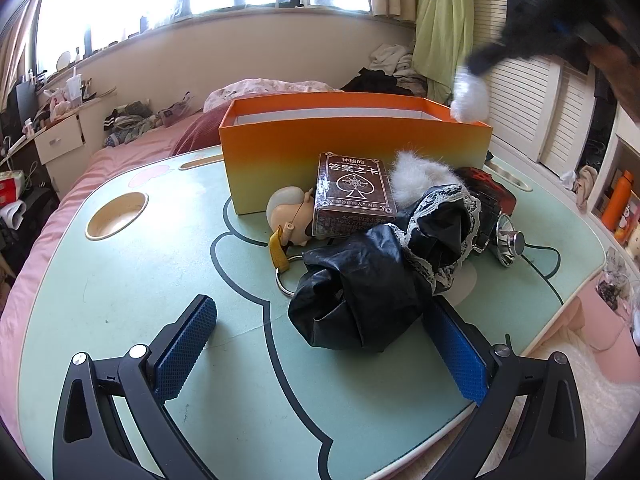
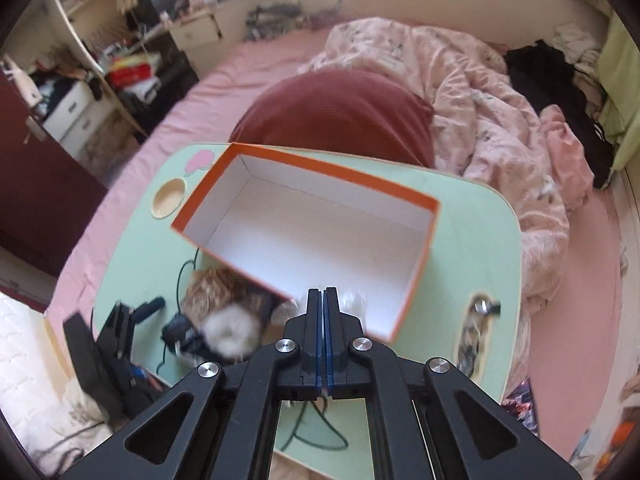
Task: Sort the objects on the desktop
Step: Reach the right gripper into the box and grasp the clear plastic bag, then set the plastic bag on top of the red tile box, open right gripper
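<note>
An orange box with a white inside stands on the green lap table. In front of it lie a brown card box, a bald doll head keychain, a white fur piece, a black lace-trimmed garment and a chrome knob. My left gripper is open, low over the table, with the black garment between its fingers. My right gripper is shut above the box's near right corner, with a white fluffy pompom hanging from it; the pompom also shows in the right wrist view.
The table rests on a pink bed with a crumpled quilt and a dark red cushion behind the box. A round cup recess is at the table's left, a slot at its right. Cluttered shelves line the walls.
</note>
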Available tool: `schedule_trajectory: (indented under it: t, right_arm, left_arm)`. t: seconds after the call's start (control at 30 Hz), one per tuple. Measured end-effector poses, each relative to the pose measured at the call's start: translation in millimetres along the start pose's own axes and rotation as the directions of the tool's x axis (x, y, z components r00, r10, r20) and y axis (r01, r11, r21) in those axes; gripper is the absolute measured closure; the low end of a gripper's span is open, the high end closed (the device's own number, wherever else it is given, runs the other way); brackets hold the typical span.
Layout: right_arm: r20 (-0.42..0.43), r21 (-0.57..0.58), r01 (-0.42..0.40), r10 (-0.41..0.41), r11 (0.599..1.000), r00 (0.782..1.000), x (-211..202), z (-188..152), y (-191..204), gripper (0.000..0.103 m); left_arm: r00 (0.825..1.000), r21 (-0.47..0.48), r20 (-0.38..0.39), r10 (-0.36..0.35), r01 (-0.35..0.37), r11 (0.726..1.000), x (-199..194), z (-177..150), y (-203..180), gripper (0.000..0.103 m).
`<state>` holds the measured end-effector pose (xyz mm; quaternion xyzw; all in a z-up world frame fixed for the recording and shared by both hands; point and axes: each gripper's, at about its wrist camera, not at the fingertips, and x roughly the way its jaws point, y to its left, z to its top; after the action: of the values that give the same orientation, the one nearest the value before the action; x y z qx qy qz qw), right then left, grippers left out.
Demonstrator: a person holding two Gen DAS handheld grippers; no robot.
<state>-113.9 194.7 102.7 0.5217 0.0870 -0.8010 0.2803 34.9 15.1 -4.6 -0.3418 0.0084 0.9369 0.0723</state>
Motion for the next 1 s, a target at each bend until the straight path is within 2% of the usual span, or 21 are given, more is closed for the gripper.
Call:
schedule_trajectory:
  t: [0.13,0.27,0.33,0.37,0.47,0.53,0.57,0.63,0.67,0.73,0.87,0.9,0.97,1.0]
  right_arm:
    - [-0.007,0.007,-0.018,0.018,1.000,1.000,10,-44,-12,0.101]
    - [-0.025,0.015,-0.020,0.020,1.000,0.999,25,-68,-32,0.098]
    - [-0.004,0.030,-0.032,0.032,0.999,0.999,27,-75,-44,0.089]
    - [0.000,0.036,-0.036,0.036,0.999,0.999,29,-79,-49,0.081]
    - [0.041,0.045,-0.019,0.017,0.999,0.999,26,-92,-56,0.078]
    - [0.103,0.046,0.013,-0.018,0.999,0.995,17,-108,-58,0.076]
    - [0.131,0.050,0.036,-0.042,0.998,0.991,13,-115,-58,0.071]
    - [0.224,0.061,0.126,-0.136,0.990,0.965,3,-138,-55,0.055]
    - [0.280,0.071,0.161,-0.174,0.984,0.944,1,-154,-49,0.047]
    - [0.340,0.088,0.160,-0.180,0.983,0.923,8,-176,-37,0.046]
    - [0.378,0.110,0.109,-0.143,0.988,0.915,38,-195,-11,0.044]
    - [0.426,0.121,0.159,-0.196,0.980,0.883,43,-200,-2,0.033]
    - [0.465,0.097,0.235,-0.253,0.967,0.848,53,-205,15,0.014]
    - [0.495,0.085,0.233,-0.244,0.969,0.834,57,-206,20,0.003]
  left_arm:
    - [1.000,0.000,0.000,0.000,0.000,1.000,0,0,0,0.000]
    - [1.000,0.001,-0.001,0.000,0.000,1.000,0,-1,2,0.000]
    - [1.000,0.001,-0.001,-0.001,0.001,1.000,0,-1,2,0.000]
    - [1.000,0.000,-0.001,-0.001,0.001,1.000,0,-1,1,0.000]
    - [1.000,0.001,-0.001,0.000,0.000,1.000,0,-1,2,0.000]
    - [1.000,0.001,-0.001,0.000,0.000,1.000,0,-1,2,0.000]
    - [1.000,0.000,-0.001,0.000,0.000,1.000,0,-1,2,0.000]
    - [1.000,0.000,-0.001,0.000,0.000,1.000,0,-1,2,0.000]
    - [1.000,0.000,-0.001,0.000,0.000,1.000,0,-1,2,0.000]
    - [1.000,0.000,0.000,0.001,-0.001,1.000,0,-1,1,0.000]
    - [1.000,0.000,-0.001,0.001,-0.001,1.000,-1,-1,2,0.000]
    - [1.000,0.001,-0.002,0.002,-0.002,1.000,0,-1,2,0.000]
    - [1.000,0.001,-0.001,0.001,-0.001,1.000,0,-2,2,0.000]
    - [1.000,0.001,-0.001,0.000,0.000,1.000,1,-2,2,0.000]
